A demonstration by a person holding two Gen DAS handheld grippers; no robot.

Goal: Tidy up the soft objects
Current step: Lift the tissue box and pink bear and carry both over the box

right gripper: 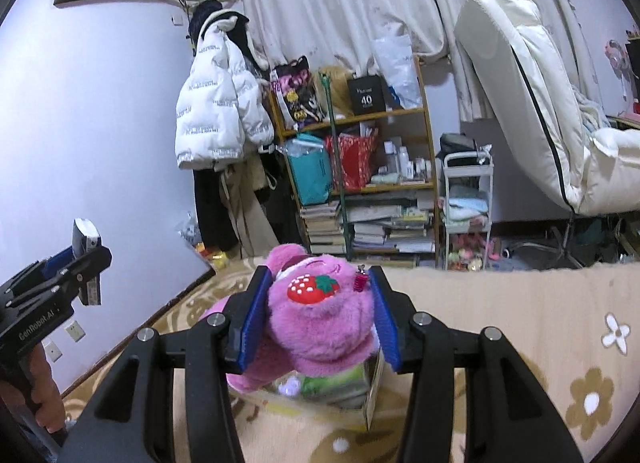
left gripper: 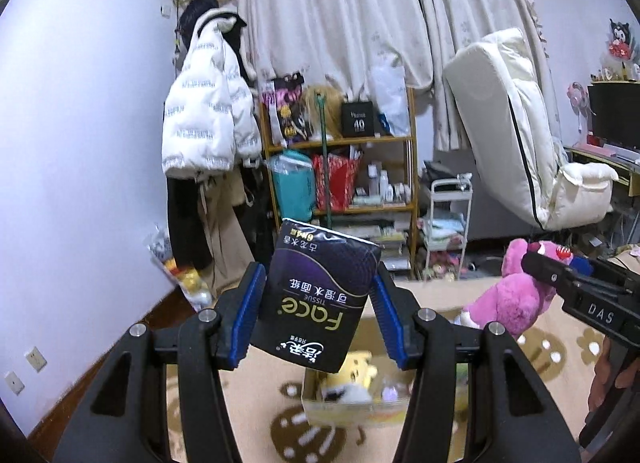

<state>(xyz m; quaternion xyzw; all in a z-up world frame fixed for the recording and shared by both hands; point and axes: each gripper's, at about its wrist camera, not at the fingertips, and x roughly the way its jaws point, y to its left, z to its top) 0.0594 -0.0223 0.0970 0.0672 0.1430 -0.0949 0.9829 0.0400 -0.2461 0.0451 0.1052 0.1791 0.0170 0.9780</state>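
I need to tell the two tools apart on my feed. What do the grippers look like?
Both look alike: black angular frames, silver round bolts, blue ribbed pads on the fingers. The left gripper reads "GenRobot.AI" in white on its side; the right gripper shows "DAS". No cables or sleeves show.

I am in a lived-in bedroom: curtains [left gripper: 340, 15] up top, puffer jacket [left gripper: 208, 111] hanging left, cluttered shelf [left gripper: 340, 139] centre, patterned rug [right gripper: 520, 323] below.
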